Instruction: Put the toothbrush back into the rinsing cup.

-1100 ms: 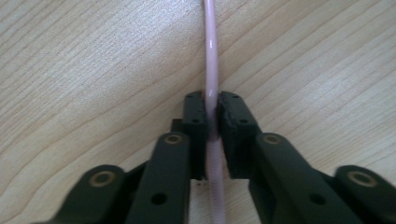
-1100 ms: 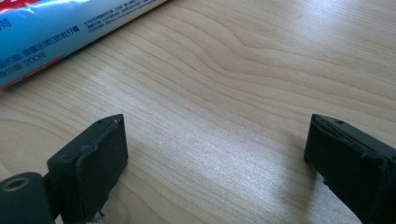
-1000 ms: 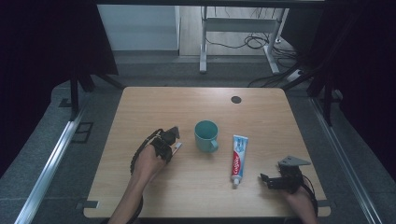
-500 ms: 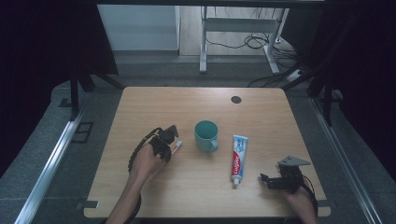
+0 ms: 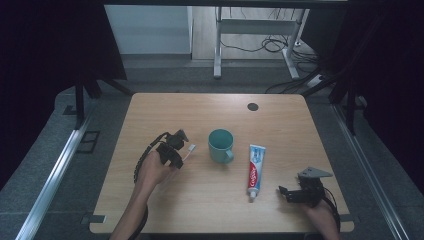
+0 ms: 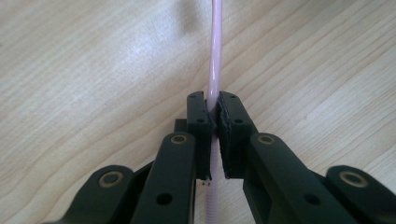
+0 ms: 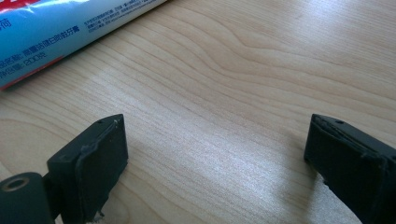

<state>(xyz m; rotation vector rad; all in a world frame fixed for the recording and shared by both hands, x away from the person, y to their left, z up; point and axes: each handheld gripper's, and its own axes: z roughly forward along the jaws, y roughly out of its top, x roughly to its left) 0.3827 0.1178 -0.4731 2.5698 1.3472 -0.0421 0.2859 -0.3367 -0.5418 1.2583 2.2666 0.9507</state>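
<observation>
A pale pink toothbrush (image 6: 215, 56) is clamped by its handle in my left gripper (image 6: 212, 114), whose jaws are shut on it just above the wooden table (image 5: 200, 112). From above, the left gripper (image 5: 175, 145) sits left of a teal mug (image 5: 220, 145), and the toothbrush's white head (image 5: 190, 149) pokes toward the mug. A blue and white toothpaste tube (image 5: 255, 170) lies right of the mug, cap toward me. My right gripper (image 5: 286, 193) rests near the front right, open, with nothing between its jaws; the tube (image 7: 60, 32) lies off to its upper left.
A dark round hole (image 5: 252, 106) marks the table's far right part. Beyond the far edge stand a metal desk frame (image 5: 218, 45) and cables (image 5: 272, 45) on the floor. An aluminium rail (image 5: 55, 170) runs along the left.
My left gripper with the toothbrush has edged slightly to the right, toward the mug. The right gripper has stayed put.
</observation>
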